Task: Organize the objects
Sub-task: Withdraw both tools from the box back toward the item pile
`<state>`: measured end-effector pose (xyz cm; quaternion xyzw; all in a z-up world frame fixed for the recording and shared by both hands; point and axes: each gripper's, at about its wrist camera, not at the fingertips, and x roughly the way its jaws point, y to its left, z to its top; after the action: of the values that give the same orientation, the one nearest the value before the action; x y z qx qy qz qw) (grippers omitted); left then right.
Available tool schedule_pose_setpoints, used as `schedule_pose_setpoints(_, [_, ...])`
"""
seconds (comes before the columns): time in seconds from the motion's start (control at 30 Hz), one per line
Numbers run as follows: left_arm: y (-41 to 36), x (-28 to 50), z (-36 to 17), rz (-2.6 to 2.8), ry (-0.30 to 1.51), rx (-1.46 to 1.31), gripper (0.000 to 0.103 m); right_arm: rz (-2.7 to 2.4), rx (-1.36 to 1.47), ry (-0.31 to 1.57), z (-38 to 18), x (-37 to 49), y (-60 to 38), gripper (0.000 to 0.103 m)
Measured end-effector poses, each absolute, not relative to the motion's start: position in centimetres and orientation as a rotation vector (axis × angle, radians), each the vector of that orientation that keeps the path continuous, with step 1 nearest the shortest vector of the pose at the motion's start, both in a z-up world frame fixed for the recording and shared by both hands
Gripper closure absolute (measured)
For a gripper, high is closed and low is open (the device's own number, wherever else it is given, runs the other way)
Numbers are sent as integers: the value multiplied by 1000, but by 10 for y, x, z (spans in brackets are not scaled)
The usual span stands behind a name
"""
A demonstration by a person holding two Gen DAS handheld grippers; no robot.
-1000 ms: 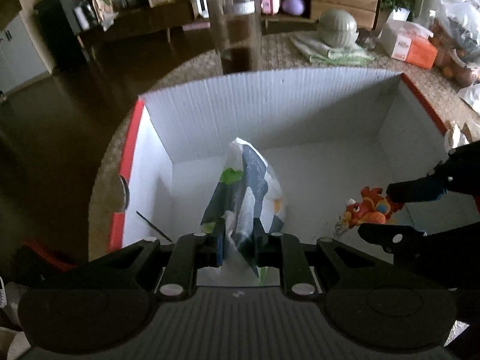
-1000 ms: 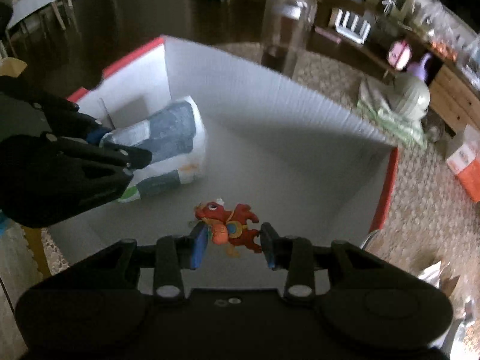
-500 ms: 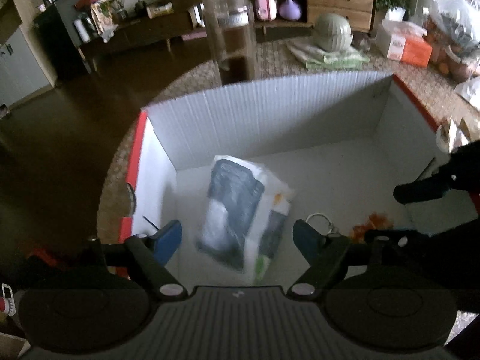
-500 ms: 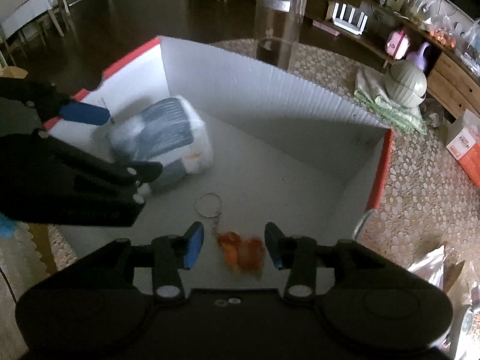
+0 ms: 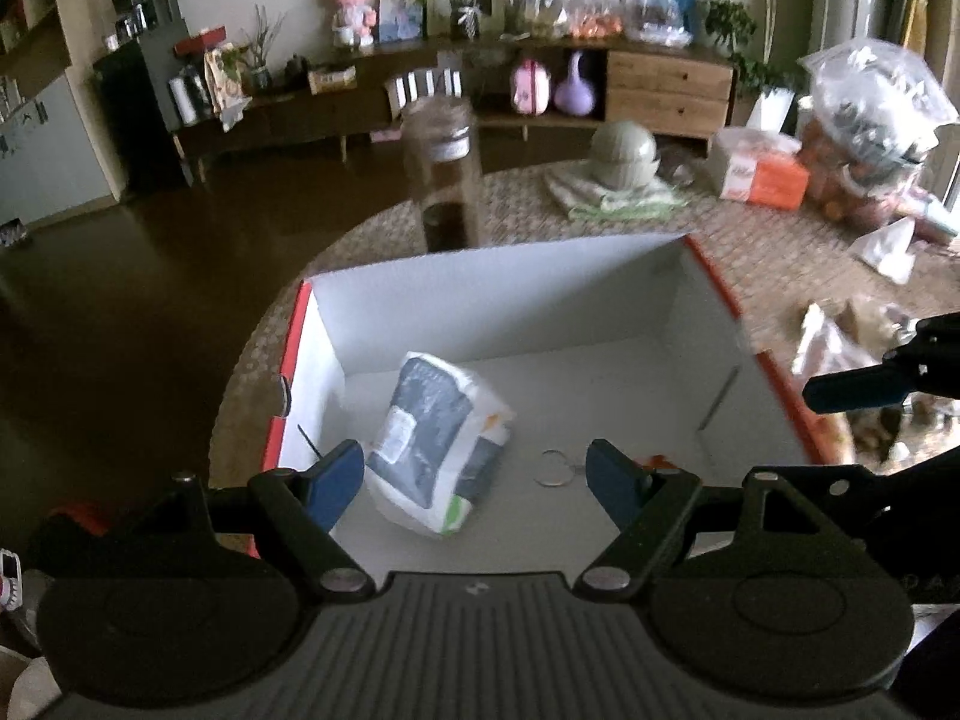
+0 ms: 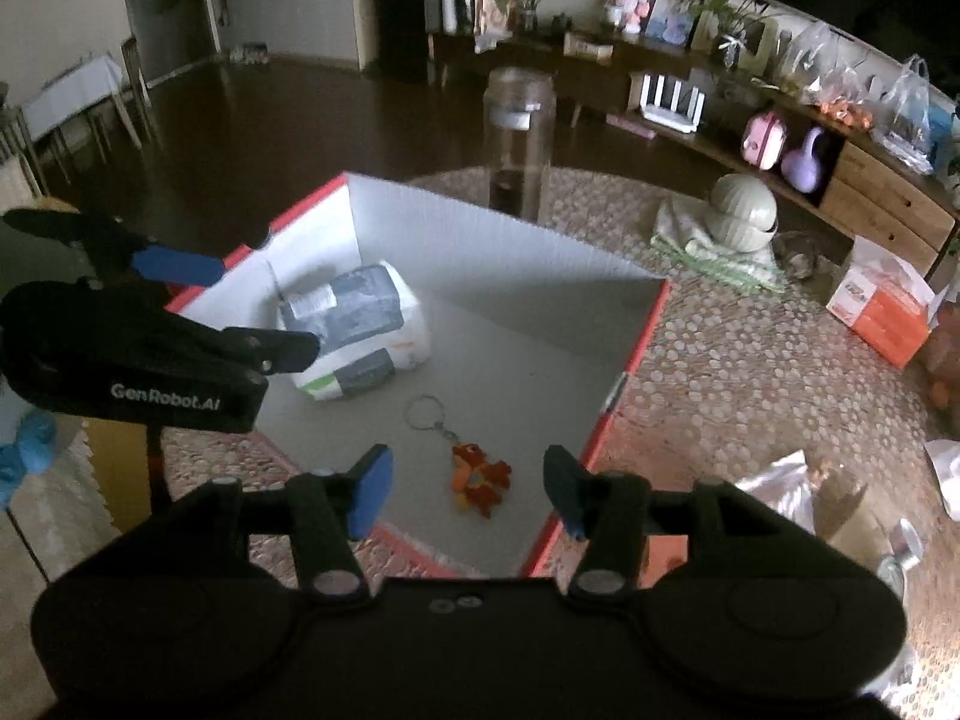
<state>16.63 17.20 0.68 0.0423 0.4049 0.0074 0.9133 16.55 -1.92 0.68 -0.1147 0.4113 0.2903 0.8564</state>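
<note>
Inside the red-edged box (image 6: 636, 336), tissue pack (image 6: 354, 330) and dragon keychain (image 6: 480, 480) lie dropped for storage; left gripper (image 5: 474, 480) gapes empty, right gripper (image 6: 468, 489) has just been opening, empty.

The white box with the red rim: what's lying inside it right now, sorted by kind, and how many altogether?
Inside the white box:
Soft plastic-wrapped pack, white and grey-blue: 1
Keychain with an orange-red figure on a metal ring: 1
Total: 2
Both lie loose on the box floor, apart from each other; neither claw is holding anything.
</note>
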Motion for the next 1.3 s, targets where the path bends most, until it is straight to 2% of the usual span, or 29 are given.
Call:
schedule_pose_setpoints(0.3, [142,127,37,-4,739,52,22,625,-180,807,26,126,-55,47])
schedule_pose_setpoints(0.7, [85,78,50,-63,664,1,20,570,-115,735,25,72,-127,33])
schedule_pose_setpoints(0.93, [51,66,34,-125,672,-54,7,508,-85,718,15,55,-176,26])
schedule_pose_setpoints(1.0, [42,62,29,-142,666,-64,0,481,-81,717,13,52,-191,24])
schedule_pose_setpoints(1.3, [-2,63,6,-182,645,-33,0,371,-29,735,-2,54,-250,23])
